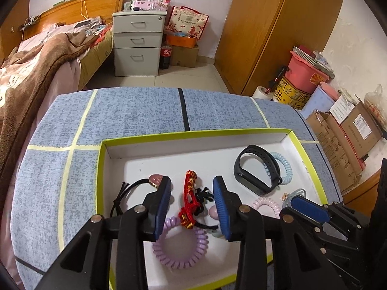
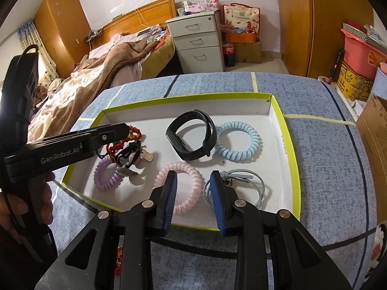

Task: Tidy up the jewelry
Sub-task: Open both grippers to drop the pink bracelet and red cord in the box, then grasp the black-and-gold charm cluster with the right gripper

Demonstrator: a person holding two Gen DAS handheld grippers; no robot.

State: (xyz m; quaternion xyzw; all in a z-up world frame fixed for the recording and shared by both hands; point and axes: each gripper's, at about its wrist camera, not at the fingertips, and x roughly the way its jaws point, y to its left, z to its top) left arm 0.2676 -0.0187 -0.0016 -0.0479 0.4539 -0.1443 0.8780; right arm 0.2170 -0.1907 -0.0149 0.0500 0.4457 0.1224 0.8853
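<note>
A shallow white box with a lime rim lies on the blue-grey cloth and holds the jewelry. My left gripper is open over a red braided bracelet tangled with black cords; its pads stand clear of it. A purple coil band lies just below, a black tie with a pink charm to the left. My right gripper is open above the pink coil band, with a grey-blue cord loop at its right. A black wristband and a light blue coil lie farther back.
The cloth-covered table carries yellow and black tape lines. A person's hand holds the left gripper at the box's left side. Beyond are a bed, a grey drawer unit, a wardrobe and cardboard boxes.
</note>
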